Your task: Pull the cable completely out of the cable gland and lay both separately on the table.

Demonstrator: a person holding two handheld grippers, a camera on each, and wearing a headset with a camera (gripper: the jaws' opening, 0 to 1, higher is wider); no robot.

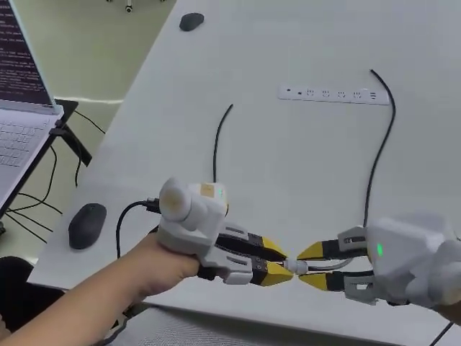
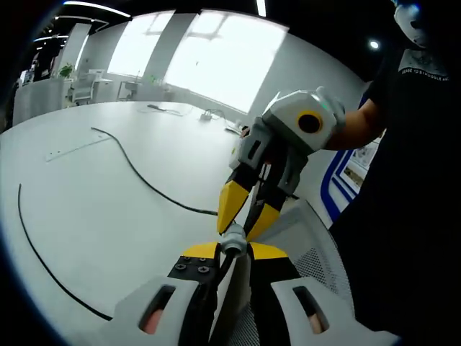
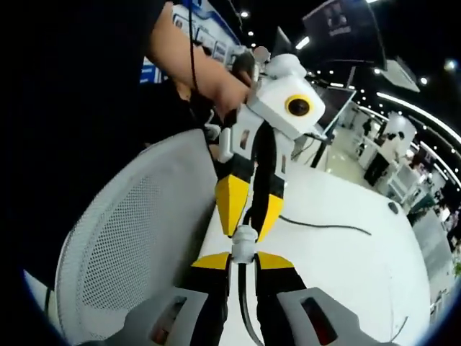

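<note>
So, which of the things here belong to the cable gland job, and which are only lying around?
Part of the job:
- cable gland
- cable coming out of it
- left gripper
- right gripper

Lying about:
- power strip
- mouse
- laptop
- shorter black cable and longer black cable on the table; no link to the gland can be seen

You worked in an open-plan office: a long white counter (image 1: 288,158) carried a power strip (image 1: 337,94) and a mouse (image 1: 87,225), a laptop (image 1: 18,122) stood beside it, a mesh chair (image 3: 130,238) sat close by, and big windows (image 2: 216,65) lit the room.
</note>
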